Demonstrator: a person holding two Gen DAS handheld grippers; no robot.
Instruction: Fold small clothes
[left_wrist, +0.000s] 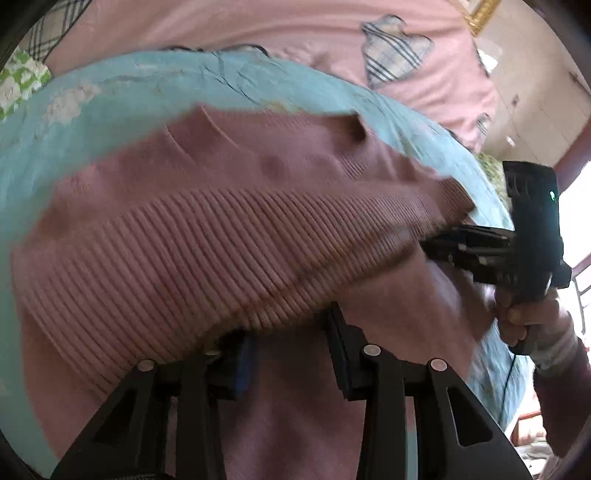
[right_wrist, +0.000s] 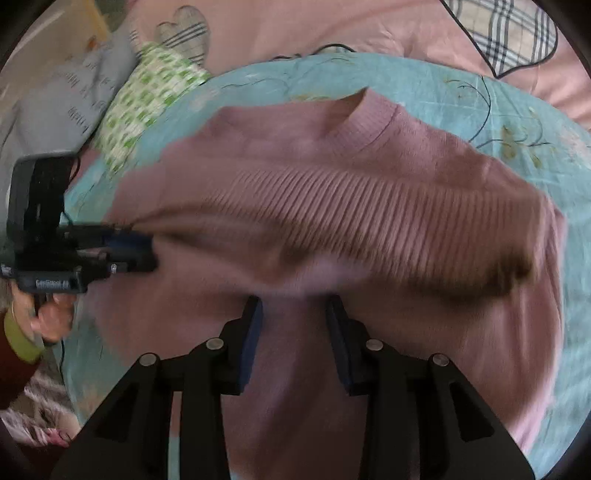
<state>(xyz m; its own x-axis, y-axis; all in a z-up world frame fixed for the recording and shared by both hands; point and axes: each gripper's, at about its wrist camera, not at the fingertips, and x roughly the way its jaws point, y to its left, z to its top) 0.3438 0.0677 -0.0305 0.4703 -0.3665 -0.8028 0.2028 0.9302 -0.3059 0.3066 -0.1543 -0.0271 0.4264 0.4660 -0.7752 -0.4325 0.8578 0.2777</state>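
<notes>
A pink knit sweater (left_wrist: 221, 206) lies on a light blue cloth (left_wrist: 110, 110); its ribbed hem is folded up over the body toward the collar (right_wrist: 369, 114). My left gripper (left_wrist: 291, 332) is open at the hem's near edge, with the ribbed band draped over its left finger. My right gripper (right_wrist: 293, 317) is open, its fingers apart over the sweater's lower part. Each gripper also shows in the other's view: the right (left_wrist: 443, 247) at the hem's right end, the left (right_wrist: 144, 251) at its left end. The sweater (right_wrist: 369, 221) is blurred with motion.
The blue cloth (right_wrist: 443, 88) lies on a pink bedspread (left_wrist: 295, 33) with plaid heart patches (right_wrist: 509, 33). A green-and-white patterned garment (right_wrist: 147, 99) and a grey printed one (right_wrist: 74, 96) lie at the left. The person's hands (left_wrist: 524, 321) hold the gripper handles.
</notes>
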